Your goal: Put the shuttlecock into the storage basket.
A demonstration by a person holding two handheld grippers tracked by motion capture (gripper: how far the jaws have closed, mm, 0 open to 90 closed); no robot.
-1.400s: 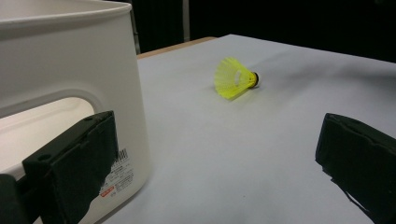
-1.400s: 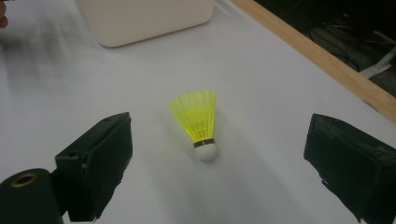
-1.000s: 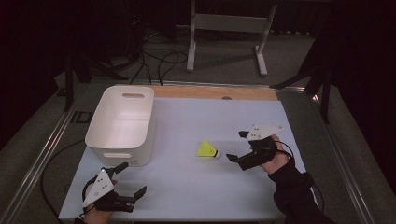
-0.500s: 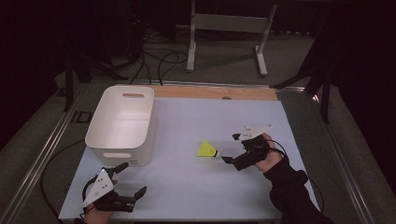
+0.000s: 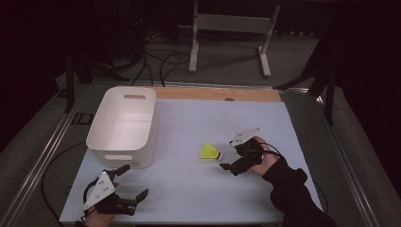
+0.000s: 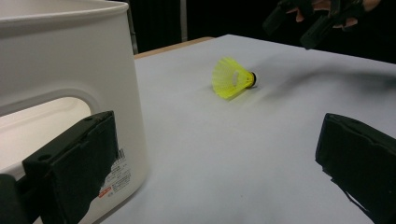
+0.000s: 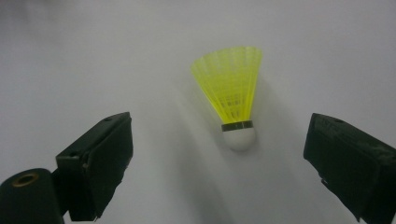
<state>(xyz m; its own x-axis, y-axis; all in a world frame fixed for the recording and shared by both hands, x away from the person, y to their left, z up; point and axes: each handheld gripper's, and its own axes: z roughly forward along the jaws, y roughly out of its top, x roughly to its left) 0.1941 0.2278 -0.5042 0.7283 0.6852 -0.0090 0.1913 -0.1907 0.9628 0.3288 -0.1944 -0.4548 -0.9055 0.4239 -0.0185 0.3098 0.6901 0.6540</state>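
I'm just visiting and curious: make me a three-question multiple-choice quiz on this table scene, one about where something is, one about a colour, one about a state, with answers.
1. Where does the shuttlecock lie?
A. inside the white bin
B. on the table sheet, right of the white bin
C. on the floor

2. What colour is the shuttlecock's skirt?
A. yellow
B. red
C. blue

3. How do the right tongs stand?
A. shut on the shuttlecock
B. shut on nothing
C. open, with the shuttlecock ahead between the jaws

Answers:
1 B: the high view shows it on the sheet, apart from the bin.
2 A: the skirt is bright yellow above a white cork.
3 C: in the right gripper view both jaws stand wide apart, touching nothing.
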